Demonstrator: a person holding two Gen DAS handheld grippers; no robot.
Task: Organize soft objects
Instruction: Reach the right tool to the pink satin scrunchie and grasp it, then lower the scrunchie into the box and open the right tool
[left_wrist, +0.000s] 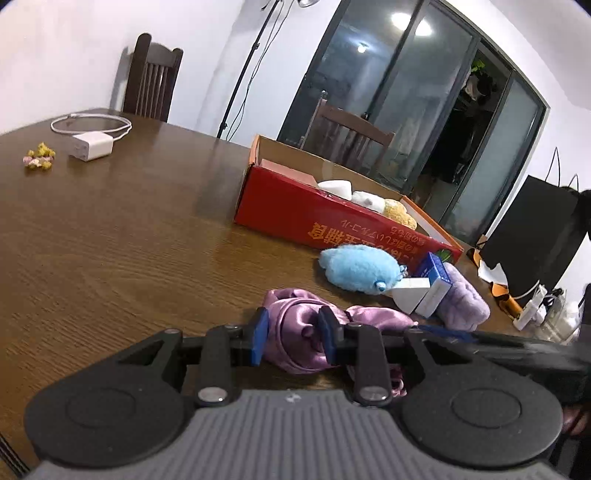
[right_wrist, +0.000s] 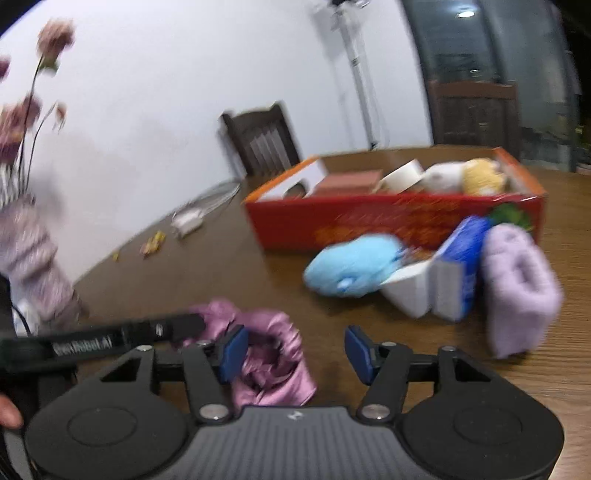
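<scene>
Left hand-held gripper (left_wrist: 291, 338) pinches the satin purple cloth (left_wrist: 295, 332) lying on the surface (left_wrist: 110, 240), likely to lift it; the right hand-held gripper (right_wrist: 295, 349) stands spread beside it, holding nothing. Farther off, a blue plush (left_wrist: 356, 269) and lilac towel (left_wrist: 465, 299) wait near the red box (left_wrist: 314, 214), which already holds soft things.

Bare table (left_wrist: 110, 240) left of box (left_wrist: 295, 210)

Left gripper (left_wrist: 293, 334) is sitting low over the table (left_wrist: 110, 240), its blue pads pinching the purple satin cloth (left_wrist: 295, 325). Right gripper (right_wrist: 295, 350) is hovering beside that cloth, jaws spread wide, gripping nothing.
</scene>
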